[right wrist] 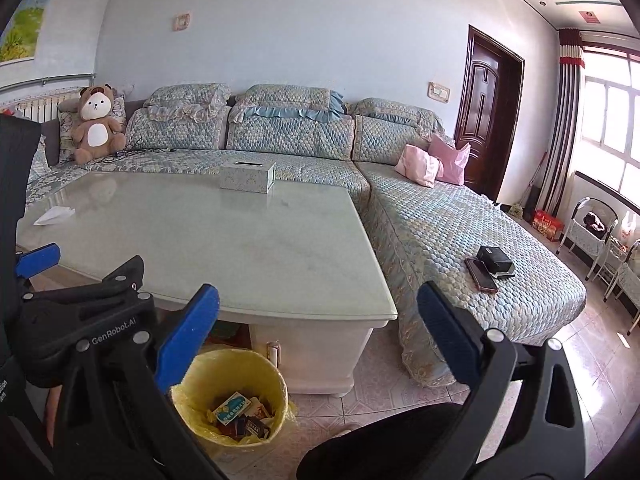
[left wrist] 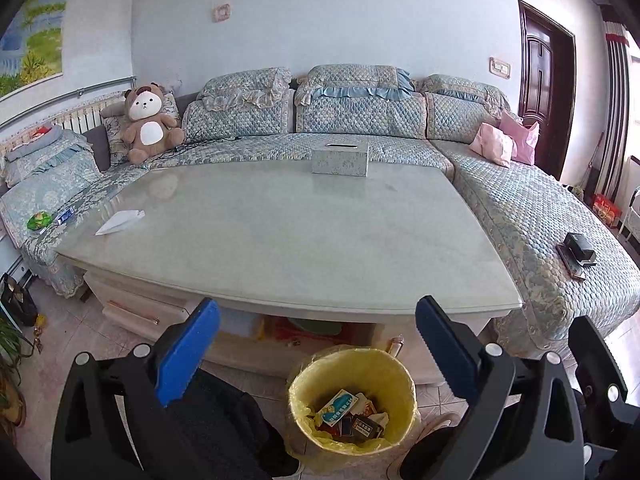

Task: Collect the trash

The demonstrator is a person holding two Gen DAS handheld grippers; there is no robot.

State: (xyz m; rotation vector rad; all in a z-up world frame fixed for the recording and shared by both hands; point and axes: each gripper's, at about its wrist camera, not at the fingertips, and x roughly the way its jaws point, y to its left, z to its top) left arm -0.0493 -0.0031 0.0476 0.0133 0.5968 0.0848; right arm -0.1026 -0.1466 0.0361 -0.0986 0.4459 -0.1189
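Note:
A bin lined with a yellow bag (left wrist: 352, 398) stands on the floor in front of the coffee table (left wrist: 280, 240) and holds several small cartons. It also shows in the right wrist view (right wrist: 232, 396). A white folded paper (left wrist: 120, 222) lies on the table's left part, also in the right wrist view (right wrist: 55, 216). A green wrapper (left wrist: 39, 221) and a blue wrapper (left wrist: 66, 215) lie on the sofa at the left. My left gripper (left wrist: 318, 354) is open and empty above the bin. My right gripper (right wrist: 318, 350) is open and empty to the right of the bin.
A tissue box (left wrist: 340, 158) stands at the table's far edge. A teddy bear (left wrist: 148, 122) and pink cushions (left wrist: 506, 142) sit on the sofa. A black box and a phone (right wrist: 490, 266) lie on the right sofa section. Chairs (right wrist: 596, 236) stand by the window.

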